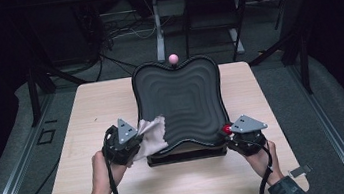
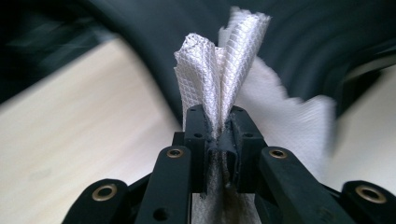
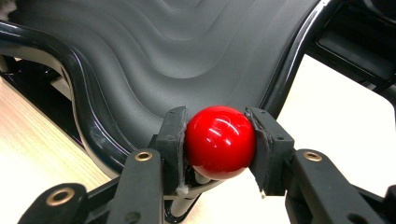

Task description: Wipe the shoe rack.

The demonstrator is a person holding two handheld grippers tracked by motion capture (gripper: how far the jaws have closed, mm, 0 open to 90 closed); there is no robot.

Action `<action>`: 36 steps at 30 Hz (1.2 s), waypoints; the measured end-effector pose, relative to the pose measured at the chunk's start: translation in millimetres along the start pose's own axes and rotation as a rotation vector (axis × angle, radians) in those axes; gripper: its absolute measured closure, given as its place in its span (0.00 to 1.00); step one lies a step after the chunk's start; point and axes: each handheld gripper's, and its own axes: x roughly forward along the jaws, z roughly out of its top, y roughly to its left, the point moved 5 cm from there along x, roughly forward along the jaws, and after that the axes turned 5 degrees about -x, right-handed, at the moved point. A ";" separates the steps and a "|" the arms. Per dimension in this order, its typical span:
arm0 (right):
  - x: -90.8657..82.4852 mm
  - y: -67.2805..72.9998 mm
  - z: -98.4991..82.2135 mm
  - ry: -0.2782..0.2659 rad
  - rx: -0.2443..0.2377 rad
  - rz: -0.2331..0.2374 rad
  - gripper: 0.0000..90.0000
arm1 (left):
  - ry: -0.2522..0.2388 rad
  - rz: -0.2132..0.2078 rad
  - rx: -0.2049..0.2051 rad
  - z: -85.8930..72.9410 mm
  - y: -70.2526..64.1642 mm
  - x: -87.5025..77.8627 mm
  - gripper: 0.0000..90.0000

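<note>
You're clamping the red ball at the tray's near right corner with the right claw while the left claw is pinching the white cloth at its left edge; wiping too hard is risking tilting the tray or losing the cloth.

— What is seen along the two black jaws of the left gripper?

— A white mesh-patterned cloth is pinched between them, right at the pads. The jaws are pressed together on it, and the fabric is bunched into upright folds above the tips.

— And the rest of the cloth?

— It is spread out to the right behind the jaws, blurred at its edge, and a strip is seen hanging below the pads.

— What is found behind?

— A dark, ridged, curved tray is seen, lying on a pale wooden table.
</note>
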 end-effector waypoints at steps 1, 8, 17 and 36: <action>0.1 0.1 0.1 0.000 0.000 0.002 0.67 | -0.001 -0.015 -0.016 -1.0 2.2 -0.3 0.89; 0.1 0.0 0.1 0.001 0.001 0.001 0.67 | -0.071 -0.115 -0.097 6.4 -4.1 -14.2 0.87; 0.1 0.1 0.0 0.001 -0.001 -0.002 0.67 | -0.060 -0.217 -0.160 0.6 -30.3 -7.9 0.87; 0.3 0.4 0.3 0.001 -0.004 -0.011 0.67 | -0.013 -0.128 -0.112 -20.6 -51.4 13.9 0.88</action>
